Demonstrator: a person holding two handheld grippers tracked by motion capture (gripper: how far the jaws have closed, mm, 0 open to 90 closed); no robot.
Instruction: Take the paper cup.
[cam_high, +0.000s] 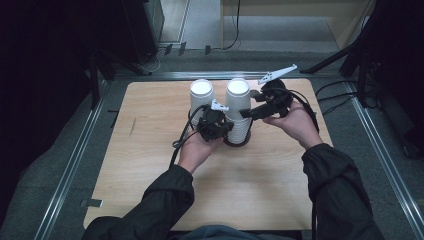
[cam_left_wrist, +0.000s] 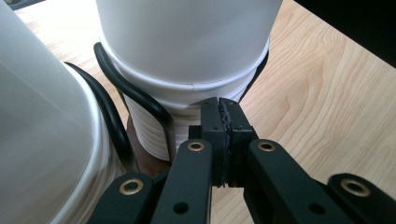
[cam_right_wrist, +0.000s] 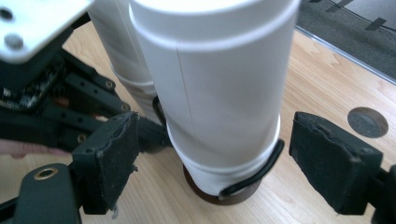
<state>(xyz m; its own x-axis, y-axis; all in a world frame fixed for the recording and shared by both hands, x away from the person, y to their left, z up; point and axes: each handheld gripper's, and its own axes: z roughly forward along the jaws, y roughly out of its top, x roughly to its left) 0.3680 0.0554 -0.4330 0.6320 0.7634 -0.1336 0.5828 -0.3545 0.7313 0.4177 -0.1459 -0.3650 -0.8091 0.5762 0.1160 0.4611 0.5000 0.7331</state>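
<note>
Two tall stacks of white paper cups stand side by side in a black wire holder (cam_high: 236, 141) at the middle of the wooden table. The left stack (cam_high: 202, 97) and right stack (cam_high: 238, 100) are both upright. My left gripper (cam_high: 227, 125) is shut, its tips (cam_left_wrist: 219, 116) right at the lower rims of one stack (cam_left_wrist: 187, 46), with nothing seen between the pads. My right gripper (cam_high: 247, 114) is open; the right stack (cam_right_wrist: 219, 93) stands between its pads (cam_right_wrist: 109, 158) without either pad touching it.
The table (cam_high: 150, 165) is a light wooden board with metal rails along its sides. A small round dark disc (cam_right_wrist: 367, 122) sits in the board beyond the right stack. Black cables trail from both grippers. Dark stands and floor surround the table.
</note>
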